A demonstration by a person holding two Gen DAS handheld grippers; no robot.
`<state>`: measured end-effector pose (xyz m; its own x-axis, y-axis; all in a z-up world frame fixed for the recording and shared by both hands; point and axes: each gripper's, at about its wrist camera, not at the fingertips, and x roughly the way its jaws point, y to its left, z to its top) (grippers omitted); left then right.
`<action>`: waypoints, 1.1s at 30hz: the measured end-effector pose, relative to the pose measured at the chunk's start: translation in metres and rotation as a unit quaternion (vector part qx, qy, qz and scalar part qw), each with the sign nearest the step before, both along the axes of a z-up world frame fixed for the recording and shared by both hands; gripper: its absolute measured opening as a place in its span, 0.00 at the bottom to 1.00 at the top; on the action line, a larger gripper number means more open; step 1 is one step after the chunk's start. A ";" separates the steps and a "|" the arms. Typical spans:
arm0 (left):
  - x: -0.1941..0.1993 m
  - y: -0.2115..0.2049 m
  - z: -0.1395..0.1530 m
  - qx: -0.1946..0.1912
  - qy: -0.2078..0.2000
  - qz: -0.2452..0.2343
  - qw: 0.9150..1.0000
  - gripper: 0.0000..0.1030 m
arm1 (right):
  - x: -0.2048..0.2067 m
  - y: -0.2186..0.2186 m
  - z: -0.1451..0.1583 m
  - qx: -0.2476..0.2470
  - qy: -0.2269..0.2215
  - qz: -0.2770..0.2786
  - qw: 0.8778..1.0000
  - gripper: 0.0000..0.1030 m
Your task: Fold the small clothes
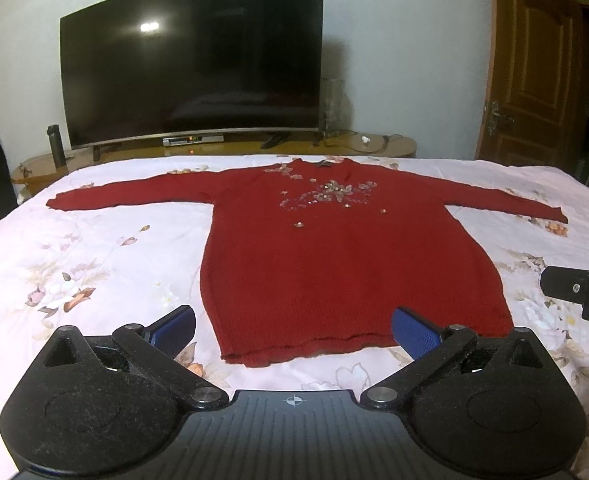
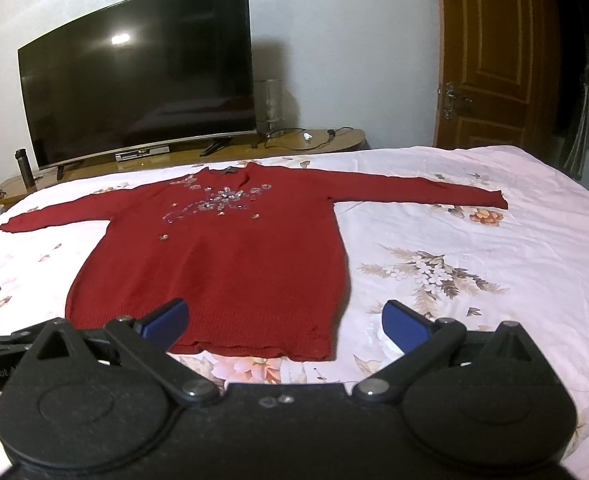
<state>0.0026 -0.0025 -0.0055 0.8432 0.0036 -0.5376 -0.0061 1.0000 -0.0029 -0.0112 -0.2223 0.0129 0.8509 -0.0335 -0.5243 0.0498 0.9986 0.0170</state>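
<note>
Left tongs (image 1: pixel 293 330) are spread wide, nothing btwn the blue pads (image 1: pixel 412 334), held just above the near hem of the red sweater (image 1: pixel 334 264). Right tongs (image 2: pixel 284 322) same: wide apart, gripping nothing, left pad over the hem's right part, right pad over bare sheet. From the left cam, a black bit of the right tongs (image 1: pixel 582 294) shows at the right edge.

Sweater lies flat, front up, on the bed w/ pink floral sheet (image 1: pixel 94 264), neck toward the far edge, hem toward the cams. Both sleeves stretched out sideways, cuffs near the bed's left & right sides. Beaded flower decoration (image 1: pixel 322 196) across the chest, a few loose-looking bits lower down. Hem edge slightly wavy.

Behind the bed: wooden TV stand (image 1: pixel 374 146) w/ a big curved TV (image 1: pixel 190 64), screen dark, small box w/ lit display under it. Dark bottle (image 1: pixel 56 146) at the stand's left end, clear vase (image 1: pixel 334 108) right of the TV, cables nearby. Brown wooden door (image 2: pixel 490 52) at right.
</note>
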 end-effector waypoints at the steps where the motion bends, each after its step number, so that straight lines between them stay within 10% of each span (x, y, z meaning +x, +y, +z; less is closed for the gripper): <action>1: 0.001 0.000 0.000 0.000 0.000 0.000 1.000 1.00 | 0.000 0.000 0.000 0.000 0.000 0.000 1.000 0.99; 33: 0.001 0.003 0.001 0.001 0.000 -0.002 1.000 1.00 | 0.000 0.002 0.000 0.000 -0.002 -0.001 1.000 1.00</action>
